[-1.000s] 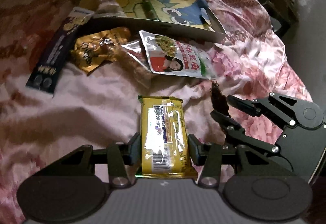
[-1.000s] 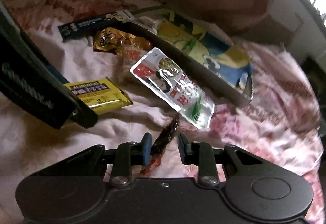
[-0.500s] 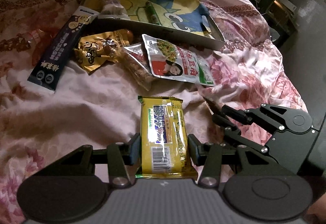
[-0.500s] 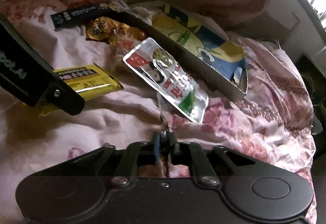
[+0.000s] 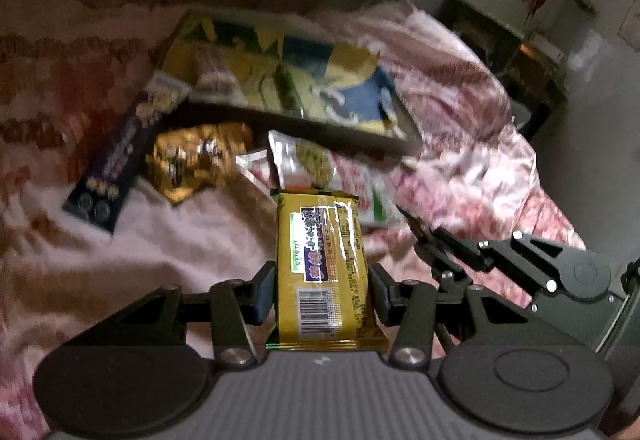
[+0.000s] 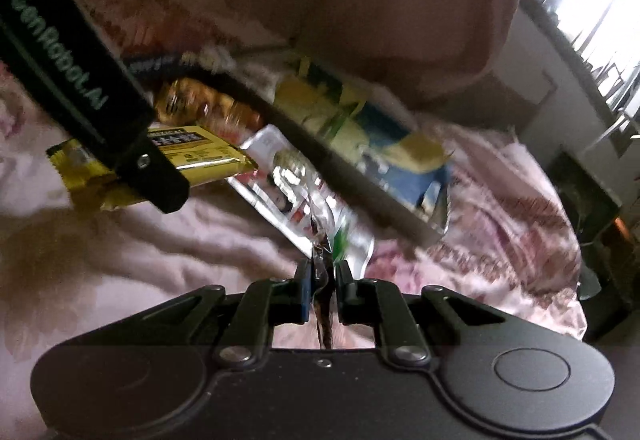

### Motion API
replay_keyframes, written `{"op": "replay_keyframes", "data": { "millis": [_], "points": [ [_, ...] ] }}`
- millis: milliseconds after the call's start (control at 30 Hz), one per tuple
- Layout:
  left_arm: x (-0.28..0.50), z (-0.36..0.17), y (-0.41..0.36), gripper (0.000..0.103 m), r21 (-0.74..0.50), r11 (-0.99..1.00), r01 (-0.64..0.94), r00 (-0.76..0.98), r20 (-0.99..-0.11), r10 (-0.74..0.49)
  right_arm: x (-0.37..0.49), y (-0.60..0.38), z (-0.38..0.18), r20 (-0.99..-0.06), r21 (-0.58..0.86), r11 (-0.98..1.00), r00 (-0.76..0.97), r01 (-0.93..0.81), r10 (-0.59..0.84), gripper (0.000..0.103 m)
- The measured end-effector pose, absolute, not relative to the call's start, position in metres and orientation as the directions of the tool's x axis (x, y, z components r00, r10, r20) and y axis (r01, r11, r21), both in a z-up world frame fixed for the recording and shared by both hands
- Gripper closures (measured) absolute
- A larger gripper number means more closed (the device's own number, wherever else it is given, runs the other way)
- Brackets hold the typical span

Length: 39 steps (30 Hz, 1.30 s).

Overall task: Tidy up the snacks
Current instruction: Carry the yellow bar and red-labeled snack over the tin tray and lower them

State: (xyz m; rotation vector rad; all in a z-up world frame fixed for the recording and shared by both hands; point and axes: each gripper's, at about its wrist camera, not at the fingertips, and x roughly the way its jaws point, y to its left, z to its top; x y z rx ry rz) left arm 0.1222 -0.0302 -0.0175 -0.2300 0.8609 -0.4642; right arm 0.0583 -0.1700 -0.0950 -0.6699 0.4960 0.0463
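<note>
My left gripper point(image 5: 322, 280) is shut on a yellow snack packet point(image 5: 320, 264), which sticks out forward above the bedsheet; the same yellow packet point(image 6: 200, 152) shows in the right wrist view. My right gripper point(image 6: 323, 272) is closing its jaws tight on a thin dark snack stick point(image 6: 326, 324), and the pads press on it. It sits just right of the left one as right gripper point(image 5: 420, 236). Ahead lies a shallow cartoon-printed box point(image 5: 300, 124) with small items inside.
On the floral sheet point(image 5: 80, 260) before the box lie a white-and-red pouch point(image 5: 308, 164), a golden packet point(image 5: 192, 160) and a long dark blue packet point(image 5: 116, 160). A pink cushion point(image 6: 380, 0) rises behind. Dark furniture point(image 5: 520, 52) stands past the bed's right edge.
The right jaws closed from open onto the dark stick and raised it off the sheet. Both views have tilted upward. The yellow packet stays in the left grip.
</note>
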Motion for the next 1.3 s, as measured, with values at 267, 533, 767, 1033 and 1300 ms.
{"op": "replay_keyframes", "data": {
  "millis": [267, 533, 767, 1033, 1300],
  "points": [
    [0.157, 0.007, -0.036, 0.05, -0.319, 0.903, 0.289, 0.669, -0.607, -0.429, 0.084, -0.182, -0.081, -0.32, -0.6, 0.791, 0.943, -0.124, -0.095, 0.09],
    [0.213, 0.016, -0.055, 0.05, -0.287, 0.916, 0.278, 0.73, -0.557, -0.396, 0.14, -0.202, -0.065, -0.248, -0.546, 0.834, 0.966, -0.076, -0.074, 0.09],
    [0.274, 0.013, -0.068, 0.05, -0.322, 0.914, 0.245, 0.771, -0.507, -0.385, 0.196, -0.213, -0.054, -0.195, -0.473, 0.88, 0.979, -0.042, -0.058, 0.09],
    [0.33, -0.017, -0.082, 0.05, -0.318, 0.931, 0.176, 0.764, -0.553, -0.333, 0.247, -0.23, -0.059, -0.203, -0.447, 0.893, 0.978, -0.047, -0.05, 0.09],
    [0.347, -0.043, -0.097, 0.05, -0.281, 0.947, 0.158, 0.743, -0.598, -0.301, 0.277, -0.247, -0.071, -0.324, -0.351, 0.933, 0.945, -0.075, -0.046, 0.09]
  ]
}}
